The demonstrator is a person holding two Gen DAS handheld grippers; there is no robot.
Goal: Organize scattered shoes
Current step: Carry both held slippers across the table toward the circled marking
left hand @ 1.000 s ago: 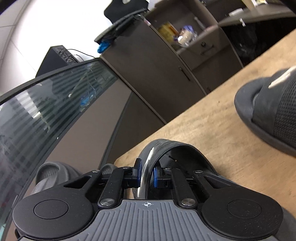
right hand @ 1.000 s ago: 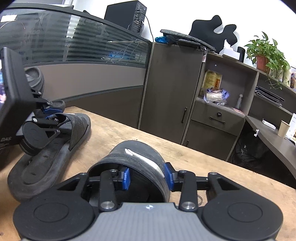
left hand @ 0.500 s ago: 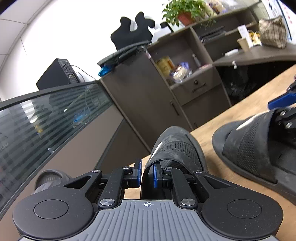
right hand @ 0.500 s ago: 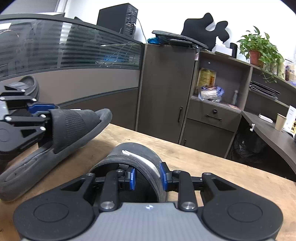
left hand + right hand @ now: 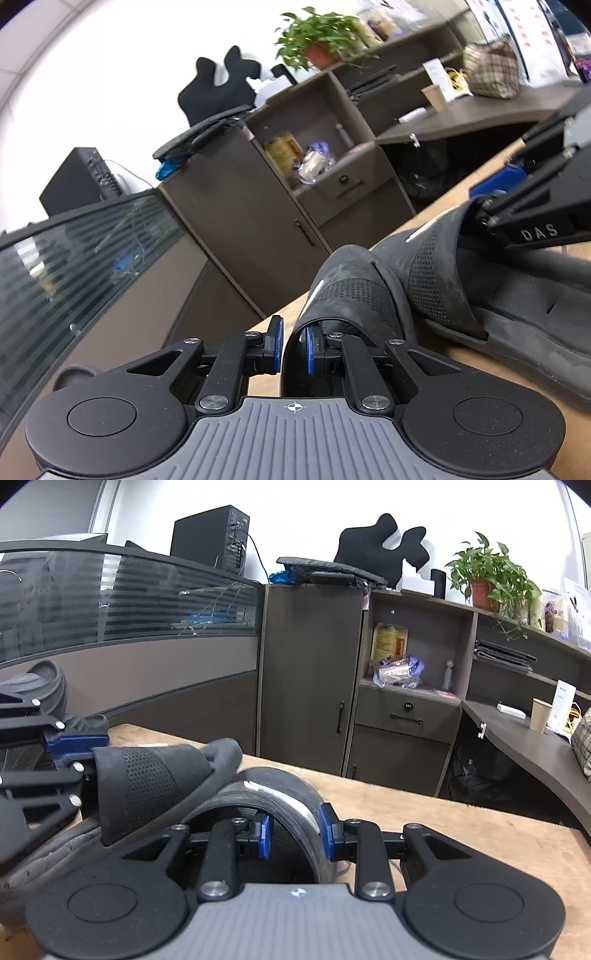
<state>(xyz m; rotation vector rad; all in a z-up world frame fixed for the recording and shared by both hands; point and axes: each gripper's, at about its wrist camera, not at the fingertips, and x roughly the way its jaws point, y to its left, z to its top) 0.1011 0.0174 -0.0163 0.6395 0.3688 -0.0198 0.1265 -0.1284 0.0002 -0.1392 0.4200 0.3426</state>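
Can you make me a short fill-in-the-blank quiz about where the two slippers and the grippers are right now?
1. Each gripper's fingers grip a slipper by its ____.
2. The left slipper overlaps the right slipper and lies ____ it.
3. Both slippers are over a ____ table.
4. The potted plant stands on top of the ____.

Missing words: strap; above; wooden; shelf unit

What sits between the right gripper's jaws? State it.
The strap of the right slipper: the right gripper has its jaws closed on that band, one inside and one outside, seen in the right wrist view. The left slipper leans against it.
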